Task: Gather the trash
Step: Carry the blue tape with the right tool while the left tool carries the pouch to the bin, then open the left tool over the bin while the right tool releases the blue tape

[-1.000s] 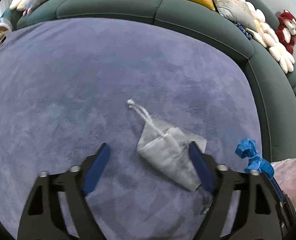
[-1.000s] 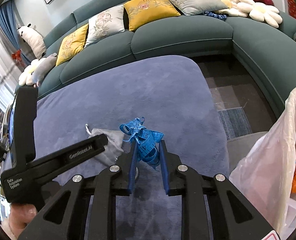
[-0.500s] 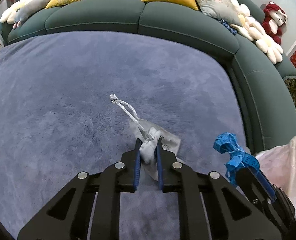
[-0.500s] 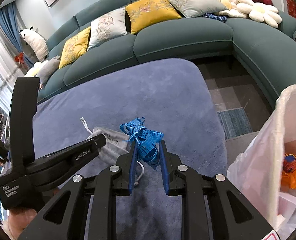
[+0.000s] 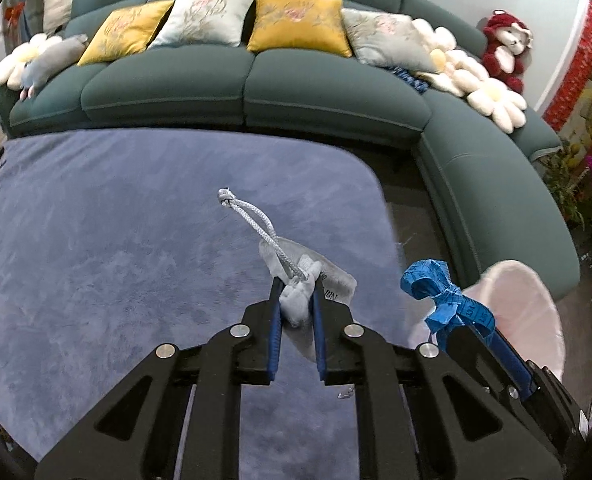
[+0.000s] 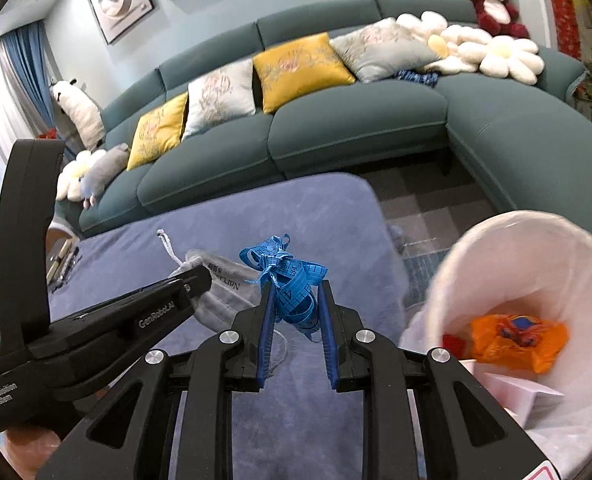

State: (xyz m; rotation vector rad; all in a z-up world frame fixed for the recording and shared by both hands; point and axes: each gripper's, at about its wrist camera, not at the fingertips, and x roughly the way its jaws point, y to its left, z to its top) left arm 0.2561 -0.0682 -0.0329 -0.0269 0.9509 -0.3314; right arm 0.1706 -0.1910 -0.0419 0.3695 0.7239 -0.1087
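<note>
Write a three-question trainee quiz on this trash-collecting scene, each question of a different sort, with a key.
1. True or false: the left gripper is shut on the grey drawstring pouch.
2. What does the right gripper hold? A) an orange wrapper B) a blue measuring tape C) a yellow cushion
3. Fill in: the white-lined trash bin already holds an ______ wrapper.

Key: 1 true; 2 B; 3 orange.
</note>
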